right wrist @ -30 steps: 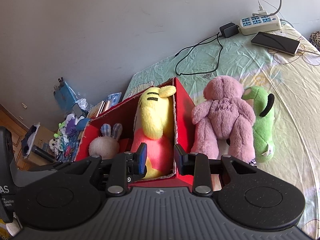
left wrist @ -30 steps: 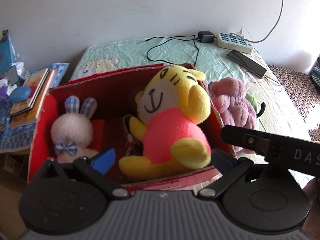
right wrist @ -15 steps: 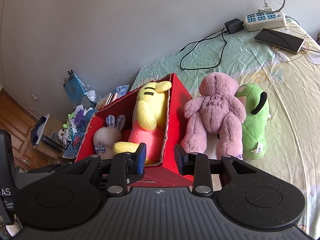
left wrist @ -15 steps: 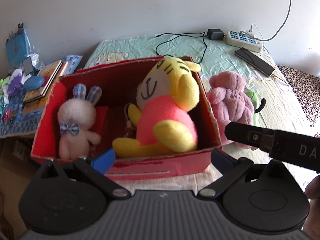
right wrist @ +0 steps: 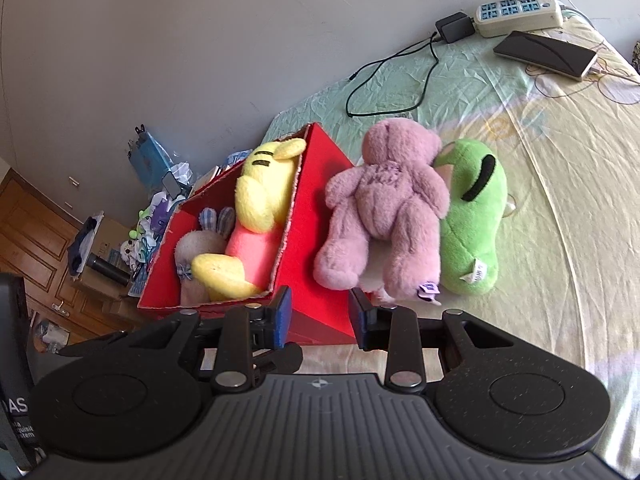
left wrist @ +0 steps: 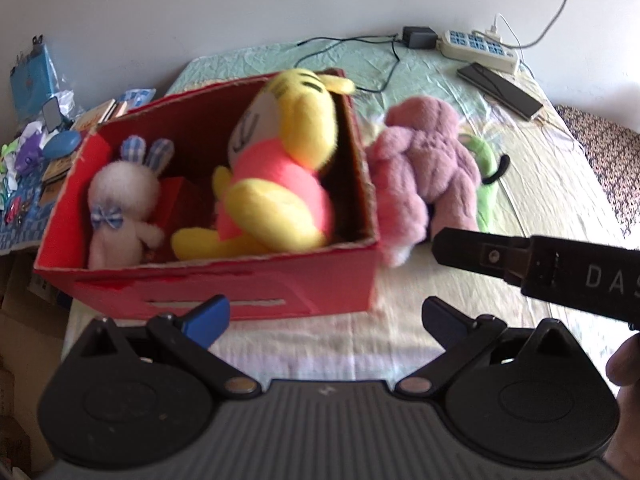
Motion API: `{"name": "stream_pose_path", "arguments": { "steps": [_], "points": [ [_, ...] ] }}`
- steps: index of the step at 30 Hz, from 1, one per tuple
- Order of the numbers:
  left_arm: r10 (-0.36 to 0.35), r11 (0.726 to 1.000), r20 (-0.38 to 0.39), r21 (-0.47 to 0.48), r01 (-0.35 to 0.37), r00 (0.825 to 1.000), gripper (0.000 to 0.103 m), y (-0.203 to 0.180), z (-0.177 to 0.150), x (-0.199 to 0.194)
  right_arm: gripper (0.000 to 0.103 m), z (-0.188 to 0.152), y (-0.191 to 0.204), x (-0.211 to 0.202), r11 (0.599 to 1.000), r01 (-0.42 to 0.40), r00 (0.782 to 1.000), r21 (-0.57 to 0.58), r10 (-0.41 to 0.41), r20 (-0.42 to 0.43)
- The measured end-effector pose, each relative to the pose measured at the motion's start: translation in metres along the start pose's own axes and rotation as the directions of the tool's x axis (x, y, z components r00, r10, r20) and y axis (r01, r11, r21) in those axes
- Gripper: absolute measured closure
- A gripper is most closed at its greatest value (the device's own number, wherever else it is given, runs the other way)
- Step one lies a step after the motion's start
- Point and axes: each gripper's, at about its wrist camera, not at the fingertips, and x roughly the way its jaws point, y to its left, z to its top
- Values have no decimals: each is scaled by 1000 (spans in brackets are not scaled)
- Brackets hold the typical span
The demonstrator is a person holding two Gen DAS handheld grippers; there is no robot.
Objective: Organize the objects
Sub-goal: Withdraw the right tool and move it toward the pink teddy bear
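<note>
So progress check, working outward from the cameras. Nearest thing is the left claw (left wrist: 326,316), spread wide with nothing between its blue pads, just hanging over bare bed sheet (left wrist: 360,344) in front of the box. The right claw (right wrist: 320,316) is only partly open, a narrow gap between the pads, and nothing is in that gap either; behind it you see the near corner of the red box (right wrist: 316,216), but I wouldn't call that touching, more like hovering just short of it. In the left view the right tool pokes in from about 3 o'clock.

Next out: the red box itself sits on the bed, and it already has two toys in it. The yellow tiger plush (left wrist: 280,168) in the pink shirt fills the right half, the little white bunny (left wrist: 120,208) with checked ears stands in the left half.

What's left, I'd say: the purple teddy (right wrist: 384,204) lies face down on the sheet just beside the box wall, at about 3 o'clock from it, and the green plush (right wrist: 472,216) is pressed against the teddy's far side. So roughly half done, two in, two out.

Farther back near the wall there's a phone (right wrist: 546,54), a power strip (right wrist: 518,10) and a charger cable, which look like not part of the job.
</note>
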Motion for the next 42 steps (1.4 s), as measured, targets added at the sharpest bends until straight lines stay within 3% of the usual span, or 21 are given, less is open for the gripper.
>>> {"name": "stream_pose_path", "arguments": {
  "steps": [23,42],
  "points": [
    [-33,992,-55,118,39,998,2,-74,-3,28,69,-2,-59,-25,994,56,998,98,-56,-3],
    [-26,981,-109,188,47,994,2,-99,1,56,68,0,-83,-23,985,81,997,155,-79,-17]
  ]
}}
